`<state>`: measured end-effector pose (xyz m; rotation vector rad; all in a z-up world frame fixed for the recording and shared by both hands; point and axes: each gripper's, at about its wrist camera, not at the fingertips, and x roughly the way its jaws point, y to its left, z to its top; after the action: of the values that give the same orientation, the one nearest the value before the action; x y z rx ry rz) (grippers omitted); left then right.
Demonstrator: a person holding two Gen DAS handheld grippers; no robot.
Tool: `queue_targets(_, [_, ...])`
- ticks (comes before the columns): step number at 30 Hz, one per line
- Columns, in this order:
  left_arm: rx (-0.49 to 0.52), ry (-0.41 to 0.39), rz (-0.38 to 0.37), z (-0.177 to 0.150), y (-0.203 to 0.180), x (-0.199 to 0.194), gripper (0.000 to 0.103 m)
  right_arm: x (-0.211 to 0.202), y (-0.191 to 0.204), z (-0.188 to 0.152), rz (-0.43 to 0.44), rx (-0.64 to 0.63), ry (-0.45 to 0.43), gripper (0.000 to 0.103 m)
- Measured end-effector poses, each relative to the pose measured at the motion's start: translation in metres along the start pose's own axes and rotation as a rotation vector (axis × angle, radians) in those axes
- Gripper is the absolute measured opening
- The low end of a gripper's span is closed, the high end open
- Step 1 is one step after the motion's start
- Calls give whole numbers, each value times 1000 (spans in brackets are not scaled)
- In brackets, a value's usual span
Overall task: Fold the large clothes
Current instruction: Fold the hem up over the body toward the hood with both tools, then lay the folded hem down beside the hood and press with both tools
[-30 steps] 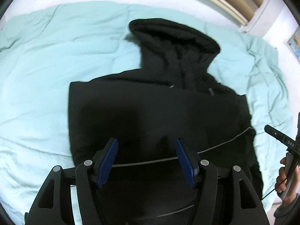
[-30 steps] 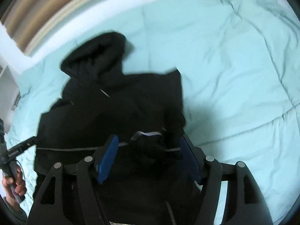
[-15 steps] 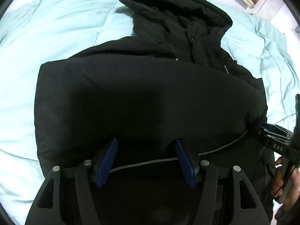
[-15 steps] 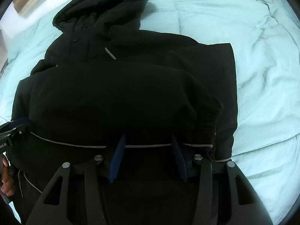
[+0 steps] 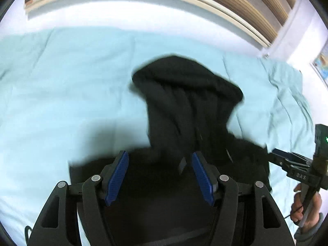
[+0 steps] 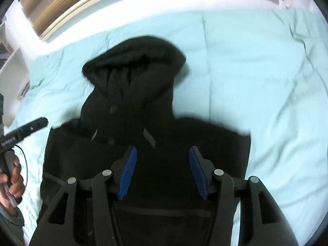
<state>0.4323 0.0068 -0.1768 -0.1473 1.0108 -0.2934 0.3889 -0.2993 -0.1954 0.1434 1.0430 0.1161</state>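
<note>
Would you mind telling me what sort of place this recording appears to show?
Most likely a bedroom: a black hooded jacket lies on a pale green quilt spread like bedding, with a slatted wooden headboard behind it.

A wrinkled pale-blue quilt [image 5: 67, 94] covers the bed, with a wooden slatted headboard [image 5: 242, 6] along its far edge.

Hoodie [image 5: 190, 106] plain black, no print; a few small grey tabs near the collar. Duvet [image 5: 61, 78] pale mint-turquoise, solid, with stitched quilt lines. Both grippers black with blue ribbed pads [image 5: 117, 178] and silver pivot screws. Headboard [image 5: 256, 6] brown-and-tan wood stripes with cream trim. Wall [image 5: 305, 26] white. Sleeve [image 5: 309, 231] grey. Small green light on the right gripper [image 5: 278, 157] body.
</note>
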Motion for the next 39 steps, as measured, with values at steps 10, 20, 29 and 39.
queue_targets(10, [-70, 0, -72, 85, 40, 74, 72, 53, -11, 94, 26, 57, -82, 66])
queue_targets(20, [-64, 11, -39, 104, 47, 158, 71, 122, -30, 120, -5, 80, -18, 66])
queue_targets(29, [-185, -98, -237, 94, 83, 130, 8, 108, -43, 119, 102, 105, -122, 10])
queue_targets(39, [-311, 121, -252, 62, 120, 197, 21, 193, -80, 93, 178, 232, 70, 15])
